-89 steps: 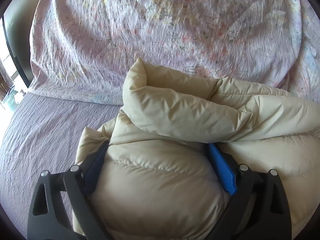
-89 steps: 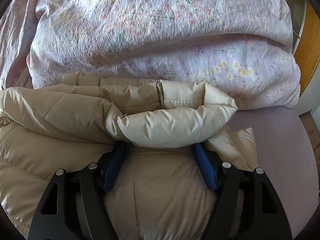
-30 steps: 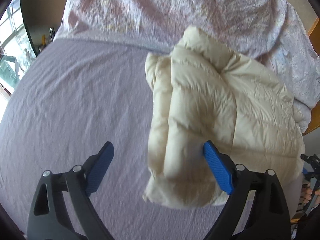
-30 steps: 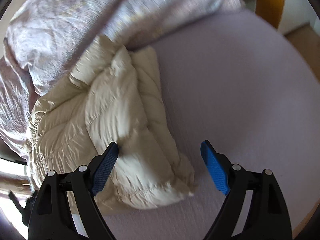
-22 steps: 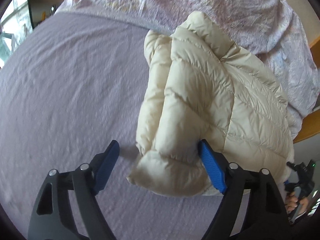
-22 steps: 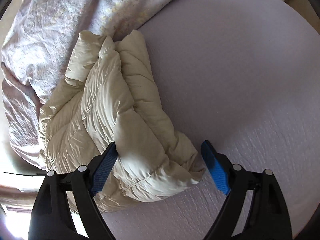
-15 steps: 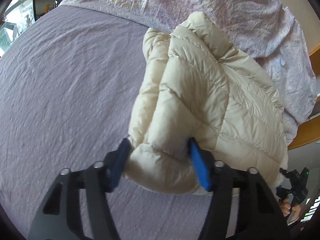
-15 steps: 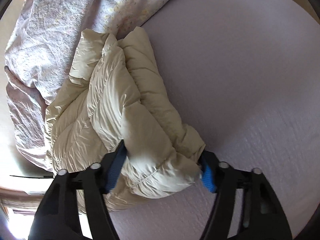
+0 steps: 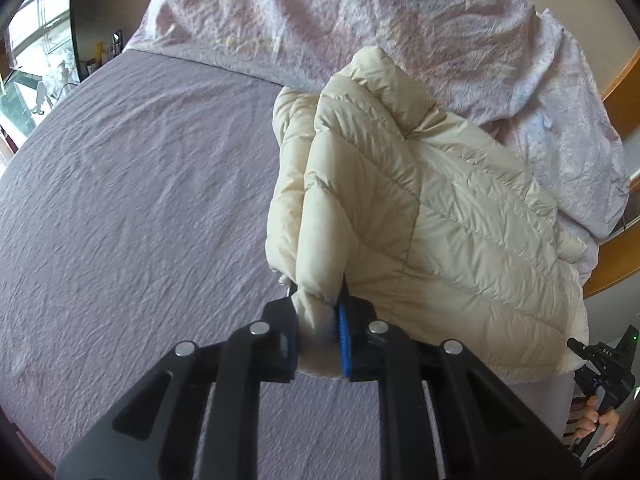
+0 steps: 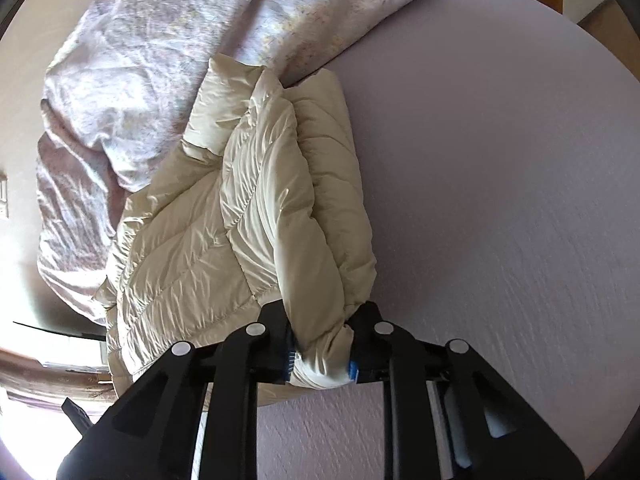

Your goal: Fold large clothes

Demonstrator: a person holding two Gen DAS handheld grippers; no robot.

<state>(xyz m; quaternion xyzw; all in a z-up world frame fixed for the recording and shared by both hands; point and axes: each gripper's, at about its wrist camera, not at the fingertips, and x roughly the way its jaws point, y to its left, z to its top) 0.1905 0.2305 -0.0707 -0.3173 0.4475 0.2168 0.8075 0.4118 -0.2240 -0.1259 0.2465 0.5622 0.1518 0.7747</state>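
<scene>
A cream quilted puffer jacket (image 9: 460, 216) lies folded into a thick bundle on the lilac bed sheet (image 9: 132, 208). My left gripper (image 9: 320, 340) is shut on the bundle's near left corner. In the right wrist view the same jacket (image 10: 240, 208) stretches away from me, and my right gripper (image 10: 320, 354) is shut on its near right corner. The blue pads are mostly buried in the fabric. The other gripper and a hand show at the left wrist view's lower right edge (image 9: 604, 376).
A crumpled pink floral duvet (image 9: 360, 20) lies heaped behind the jacket; it also shows in the right wrist view (image 10: 160, 48). A wooden bed frame (image 9: 624, 248) runs along the right. A window and cluttered shelf (image 9: 36, 64) are at far left.
Both grippers were open beside the bundle's near corners a second ago. They moved onto those corners and closed on the jacket.
</scene>
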